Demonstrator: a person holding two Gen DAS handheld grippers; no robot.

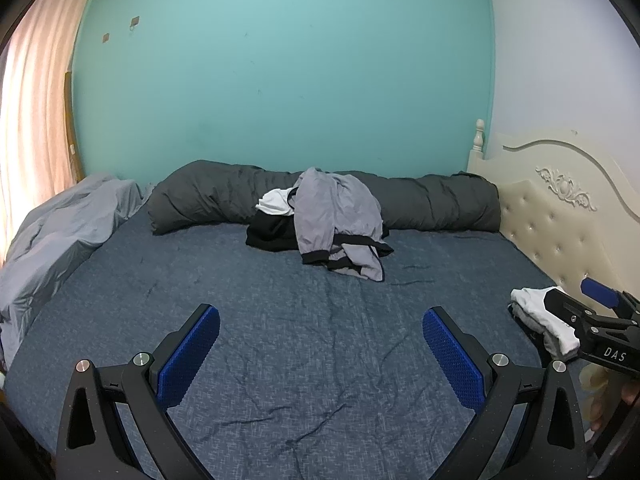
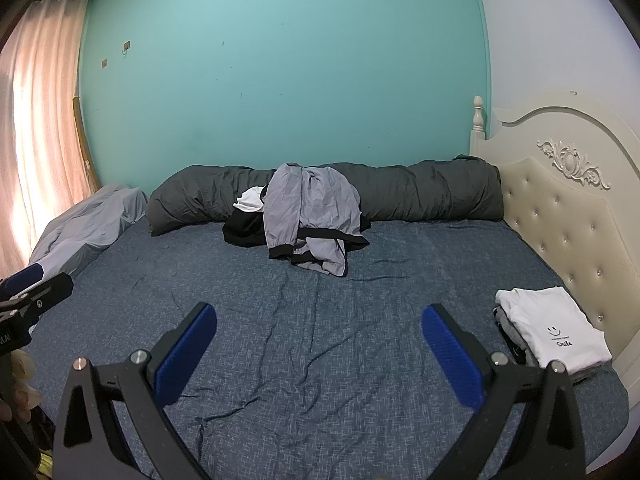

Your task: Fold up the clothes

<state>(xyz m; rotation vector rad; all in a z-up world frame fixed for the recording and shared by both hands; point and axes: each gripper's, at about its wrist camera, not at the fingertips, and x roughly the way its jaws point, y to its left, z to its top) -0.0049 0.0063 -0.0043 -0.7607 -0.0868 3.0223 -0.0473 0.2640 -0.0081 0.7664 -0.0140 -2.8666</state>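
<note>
A heap of unfolded clothes lies at the far middle of the bed: a grey jacket with black cuffs (image 1: 336,220) (image 2: 310,216) on top of a black garment (image 1: 270,232) and a white one (image 1: 274,202). A folded stack topped by a white "Smile" T-shirt (image 2: 554,330) (image 1: 546,318) rests by the headboard at right. My left gripper (image 1: 320,354) hangs open over the blue sheet, holding nothing. My right gripper (image 2: 320,354) is open and empty too, well short of the heap. Each gripper shows at the edge of the other's view.
A rolled dark grey duvet (image 1: 432,200) lies along the teal wall behind the heap. A light grey blanket (image 1: 60,232) is bunched at the left edge. The cream tufted headboard (image 2: 560,216) bounds the right side. A pink curtain (image 2: 36,128) hangs at left.
</note>
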